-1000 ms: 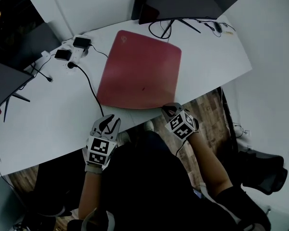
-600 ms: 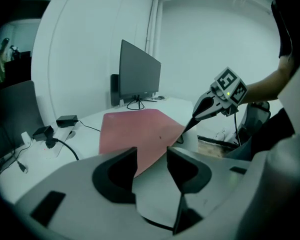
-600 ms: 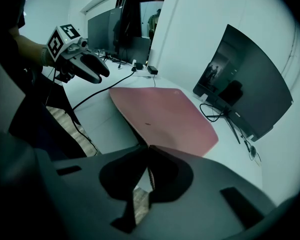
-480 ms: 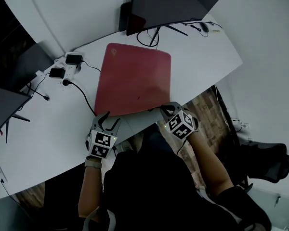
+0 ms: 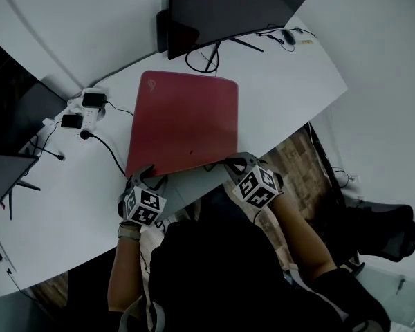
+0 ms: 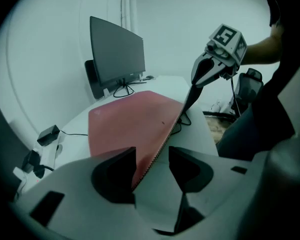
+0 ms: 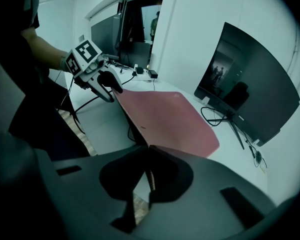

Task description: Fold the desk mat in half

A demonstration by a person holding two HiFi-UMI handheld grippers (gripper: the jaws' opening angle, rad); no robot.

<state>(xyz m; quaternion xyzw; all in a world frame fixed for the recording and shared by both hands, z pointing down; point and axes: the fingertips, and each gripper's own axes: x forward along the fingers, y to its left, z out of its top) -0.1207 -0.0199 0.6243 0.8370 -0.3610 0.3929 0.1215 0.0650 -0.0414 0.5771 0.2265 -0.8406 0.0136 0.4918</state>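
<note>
Along the thin red mat (image 5: pixel 183 123), right gripper (image 5: pixel 232 162) jaws clamp its edge; left gripper (image 5: pixel 148 173) jaws are opening around it.

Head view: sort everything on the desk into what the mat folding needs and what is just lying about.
In the job: desk mat, near edge lifted; right gripper, jaws shut on that edge; left gripper, jaws opening, the edge between them.
Lying about: monitor; power strip; black cable.
</note>
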